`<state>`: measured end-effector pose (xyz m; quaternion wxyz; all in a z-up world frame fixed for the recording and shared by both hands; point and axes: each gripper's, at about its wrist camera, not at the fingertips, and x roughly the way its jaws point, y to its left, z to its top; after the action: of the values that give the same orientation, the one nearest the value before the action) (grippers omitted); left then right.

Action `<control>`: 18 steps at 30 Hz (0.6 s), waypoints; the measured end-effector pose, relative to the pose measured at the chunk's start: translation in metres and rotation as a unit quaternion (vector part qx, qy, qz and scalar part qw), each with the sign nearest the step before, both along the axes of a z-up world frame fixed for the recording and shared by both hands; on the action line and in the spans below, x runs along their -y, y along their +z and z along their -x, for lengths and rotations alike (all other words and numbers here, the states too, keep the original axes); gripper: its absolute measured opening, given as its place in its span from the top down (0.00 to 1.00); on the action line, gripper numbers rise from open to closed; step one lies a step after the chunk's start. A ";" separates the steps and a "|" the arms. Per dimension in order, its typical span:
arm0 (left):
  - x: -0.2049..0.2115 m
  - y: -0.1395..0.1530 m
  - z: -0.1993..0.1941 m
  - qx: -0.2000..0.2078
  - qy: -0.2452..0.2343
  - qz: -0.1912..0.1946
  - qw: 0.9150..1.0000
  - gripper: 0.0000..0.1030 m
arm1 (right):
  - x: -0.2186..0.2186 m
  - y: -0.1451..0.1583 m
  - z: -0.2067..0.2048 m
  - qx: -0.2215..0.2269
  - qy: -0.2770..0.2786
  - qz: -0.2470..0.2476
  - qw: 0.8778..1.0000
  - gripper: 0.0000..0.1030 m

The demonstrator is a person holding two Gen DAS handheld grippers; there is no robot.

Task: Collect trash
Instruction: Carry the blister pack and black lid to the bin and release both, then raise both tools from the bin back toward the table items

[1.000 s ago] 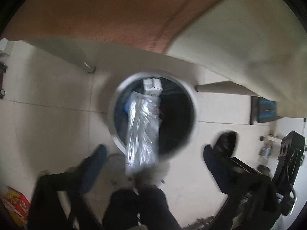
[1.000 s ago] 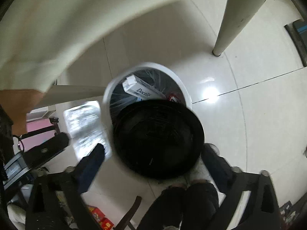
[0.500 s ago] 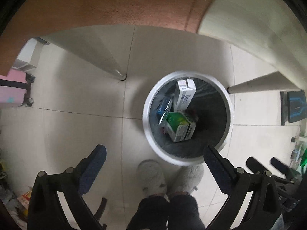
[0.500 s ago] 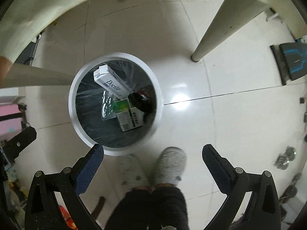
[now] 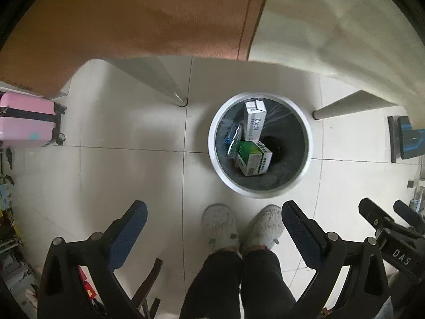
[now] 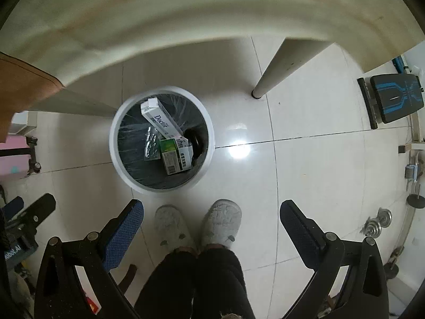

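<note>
A round white trash bin (image 5: 212,146) with a dark liner stands on the tiled floor; it also shows in the right wrist view (image 6: 114,146). Inside lie a white "Doctor" box (image 5: 254,121) (image 6: 159,119), a green-and-white box (image 5: 253,158) (image 6: 175,156), a silvery foil wrapper (image 5: 235,141) (image 6: 151,143) and a black round object (image 6: 195,141). My left gripper (image 5: 213,226) is open and empty, high above the floor, nearer than the bin. My right gripper (image 6: 211,223) is open and empty, likewise above the floor.
The person's slippered feet (image 5: 239,226) stand just in front of the bin. Table legs (image 5: 170,90) (image 6: 279,71) flank the bin under the table edge. A pink suitcase (image 5: 26,122) is at left, a black-and-blue bench (image 6: 390,98) and dumbbell weights (image 6: 377,223) at right.
The silvery wrapper left my left gripper and the black round object left my right gripper; both now lie in the bin. Both grippers rose away from the bin.
</note>
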<state>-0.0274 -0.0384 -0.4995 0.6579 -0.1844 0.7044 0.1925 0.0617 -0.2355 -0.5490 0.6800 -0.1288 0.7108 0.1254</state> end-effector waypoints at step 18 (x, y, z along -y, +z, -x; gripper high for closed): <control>0.022 0.171 0.016 0.042 -0.026 -0.003 0.999 0.00 | 0.012 0.211 0.030 0.034 0.003 -0.026 0.999 0.00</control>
<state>-0.0437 -0.0602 -0.3289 0.6920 -0.1718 0.6804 0.1695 0.0314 -0.2470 -0.3375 0.7064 -0.1170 0.6836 0.1414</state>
